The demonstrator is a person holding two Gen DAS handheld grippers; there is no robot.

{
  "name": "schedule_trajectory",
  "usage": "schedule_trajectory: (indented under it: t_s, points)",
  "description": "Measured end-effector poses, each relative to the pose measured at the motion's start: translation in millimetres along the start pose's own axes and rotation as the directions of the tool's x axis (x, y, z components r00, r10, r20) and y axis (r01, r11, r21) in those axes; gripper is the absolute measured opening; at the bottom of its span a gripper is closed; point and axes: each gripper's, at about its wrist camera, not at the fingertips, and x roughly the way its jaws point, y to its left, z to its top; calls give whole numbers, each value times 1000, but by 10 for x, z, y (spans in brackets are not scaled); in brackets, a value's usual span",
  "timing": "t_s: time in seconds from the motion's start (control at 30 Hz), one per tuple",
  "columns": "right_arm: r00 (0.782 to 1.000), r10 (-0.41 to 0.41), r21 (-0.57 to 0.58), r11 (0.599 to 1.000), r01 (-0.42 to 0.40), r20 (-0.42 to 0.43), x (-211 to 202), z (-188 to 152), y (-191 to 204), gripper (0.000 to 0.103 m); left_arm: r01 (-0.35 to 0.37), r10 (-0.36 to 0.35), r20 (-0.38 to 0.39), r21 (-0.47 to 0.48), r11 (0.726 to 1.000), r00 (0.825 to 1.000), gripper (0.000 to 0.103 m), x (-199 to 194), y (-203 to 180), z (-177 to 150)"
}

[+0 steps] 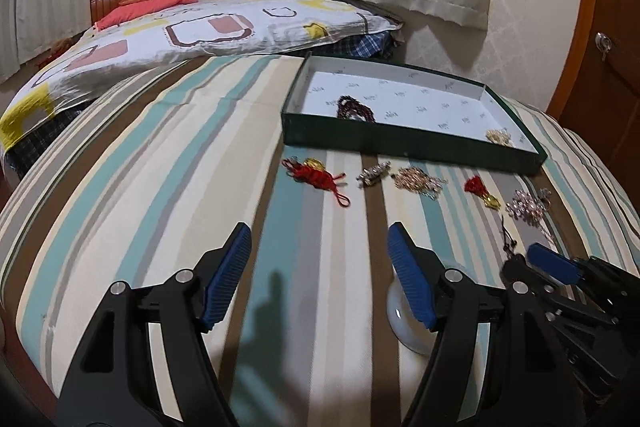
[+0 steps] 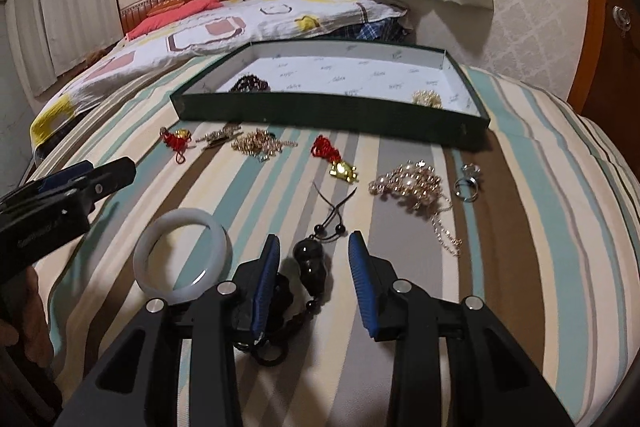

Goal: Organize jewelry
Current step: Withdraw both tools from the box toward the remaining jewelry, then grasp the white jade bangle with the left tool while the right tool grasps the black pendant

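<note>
My right gripper (image 2: 314, 239) stands open low over the striped bedspread. A black gourd pendant on a beaded cord (image 2: 310, 259) lies between its blue pads without touching either. A white jade bangle (image 2: 182, 259) lies just left of it. My left gripper (image 1: 320, 231) is open and empty over bare cloth; the bangle (image 1: 400, 323) shows partly behind its right finger. The green tray (image 2: 320, 119) sits further back and holds a dark bead bracelet (image 2: 250, 83) and a gold piece (image 2: 428, 98).
A row of jewelry lies in front of the tray: a red knot charm (image 2: 176, 141), a silver piece (image 2: 218, 137), a gold chain (image 2: 256, 143), a red tassel with a gold charm (image 2: 336, 159), a pearl necklace (image 2: 412, 187) and a ring (image 2: 466, 183). A patterned quilt (image 1: 200, 31) lies beyond.
</note>
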Motion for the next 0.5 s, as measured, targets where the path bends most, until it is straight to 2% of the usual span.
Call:
schedule_trajectory:
  t_s: [0.13, 0.2, 0.5]
  points:
    - [1000, -1, -2, 1000, 1, -13, -14, -34, -27, 18, 12, -12, 7, 12, 1000, 1000, 71, -35, -62, -26]
    - [1000, -4, 2, 1000, 4, -15, -33, -45, -47, 18, 18, -19, 13, 17, 1000, 1000, 76, -53, -107, -44]
    - [1000, -23, 44, 999, 23, -5, -150, -112, -254, 18, 67, -67, 5, 49, 997, 998, 80, -58, -356, -135]
